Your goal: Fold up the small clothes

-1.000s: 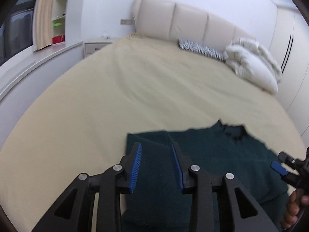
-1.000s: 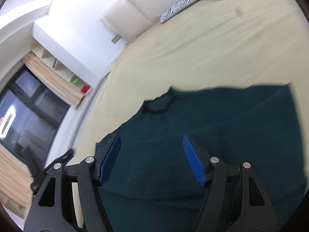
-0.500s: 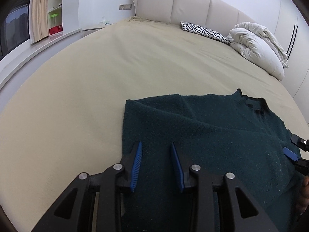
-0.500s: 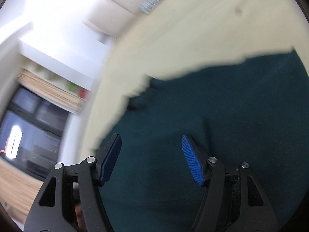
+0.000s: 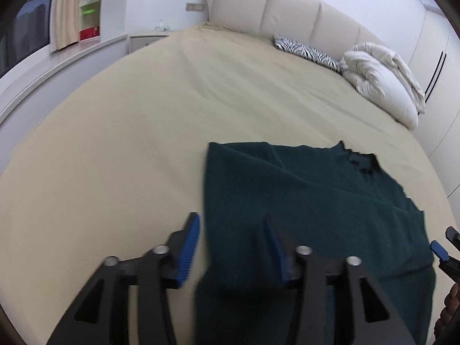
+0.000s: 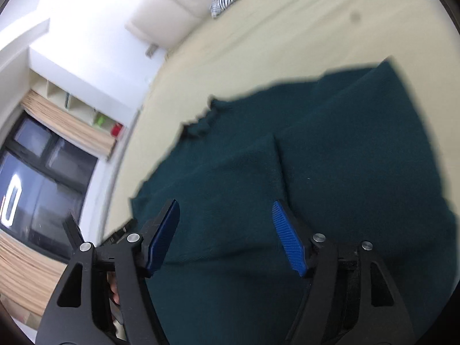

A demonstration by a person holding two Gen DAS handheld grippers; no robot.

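Nearest the left wrist camera, the left gripper [image 5: 231,247] hangs over the left edge of a dark green sweater [image 5: 302,207]; its jaws have just been opening and now stand moderately wide, the knit lying below and between them with neither pad pressing on it; I judge this a release after a fold laid inward, since one flap lies doubled over the body with a crease running across it. At the right margin of that view, a blue tip of the right gripper [image 5: 438,251] shows over the sweater's other side; from its own camera the right gripper [image 6: 227,235] hovers with jaws wide and nothing between the pads but the cloth beneath. Beyond the tools the sweater lies flat on the beige bed cover [image 5: 143,129], its neckline [image 5: 359,161] pointing toward the headboard [image 5: 287,14]; farther still sit a zebra-print cushion [image 5: 304,51] and a rumpled white duvet [image 5: 379,80].

The next move probably calls for pinching the right-hand side or the hem and carrying it across; both layers must be caught cleanly, or the laid fold may drag open.
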